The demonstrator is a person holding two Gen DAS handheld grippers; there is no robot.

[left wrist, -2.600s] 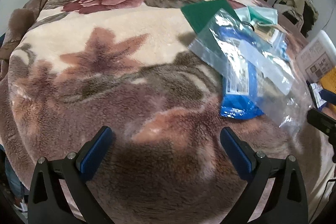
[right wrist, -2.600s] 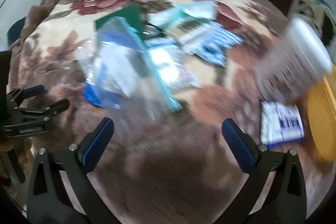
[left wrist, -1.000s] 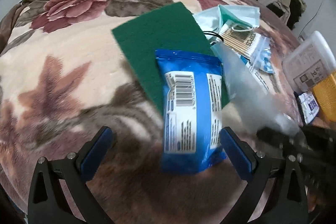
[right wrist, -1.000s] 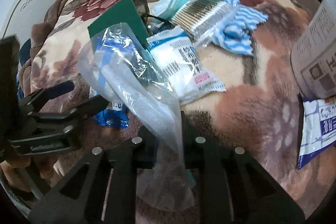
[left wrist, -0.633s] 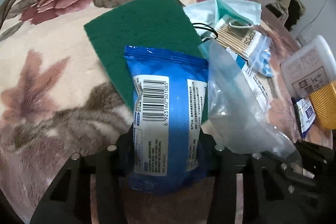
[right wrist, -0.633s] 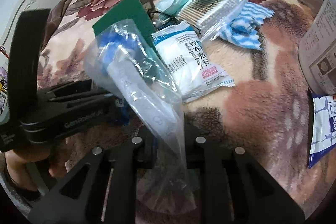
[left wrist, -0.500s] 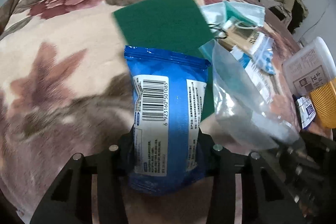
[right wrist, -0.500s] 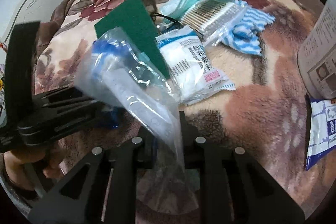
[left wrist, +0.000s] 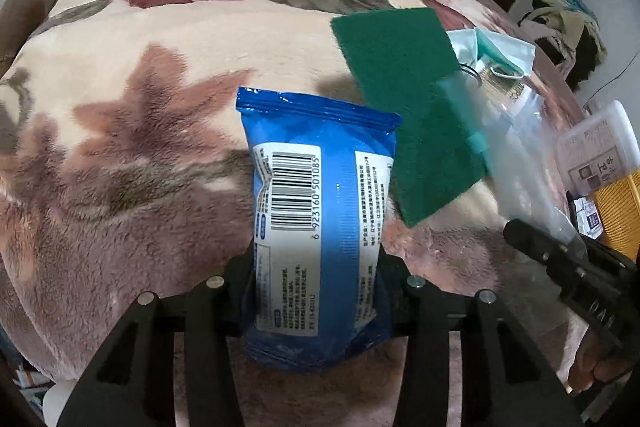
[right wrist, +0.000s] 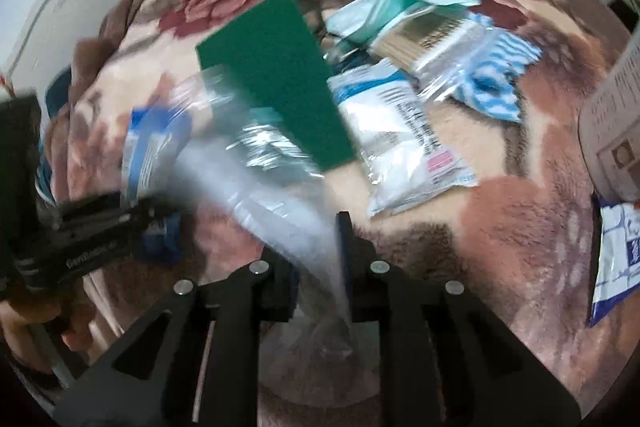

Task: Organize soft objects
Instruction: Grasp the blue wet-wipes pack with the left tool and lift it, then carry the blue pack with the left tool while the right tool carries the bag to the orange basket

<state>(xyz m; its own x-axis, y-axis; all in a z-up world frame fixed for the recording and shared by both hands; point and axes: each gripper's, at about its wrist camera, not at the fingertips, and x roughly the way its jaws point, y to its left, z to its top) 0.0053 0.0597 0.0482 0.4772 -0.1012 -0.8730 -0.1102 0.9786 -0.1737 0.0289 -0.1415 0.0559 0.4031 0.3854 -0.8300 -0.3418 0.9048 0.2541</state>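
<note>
Since a second ago the left hand-held gripper [left wrist: 316, 279] has closed from wide to half-open and now clamps the blue wipes packet [left wrist: 320, 203], lifted off the green scouring pad [left wrist: 408, 99] above the floral blanket [left wrist: 160, 107] on the bed. From the right wrist, the right hand-held gripper [right wrist: 320, 267] is pinched fully onto the clear plastic bag [right wrist: 256, 171], which is blurred, near the blanket's front edge, beside the white gauze packet [right wrist: 400, 139].

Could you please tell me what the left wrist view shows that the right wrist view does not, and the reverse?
Only the left wrist view shows the barcode on the blue pack clamped in the left hand-held gripper, and a yellow basket.

Only the right wrist view shows the white pack, the striped cloth and the right hand-held gripper shut on the clear bag.

Both show the green pad, face masks and floral blanket.
</note>
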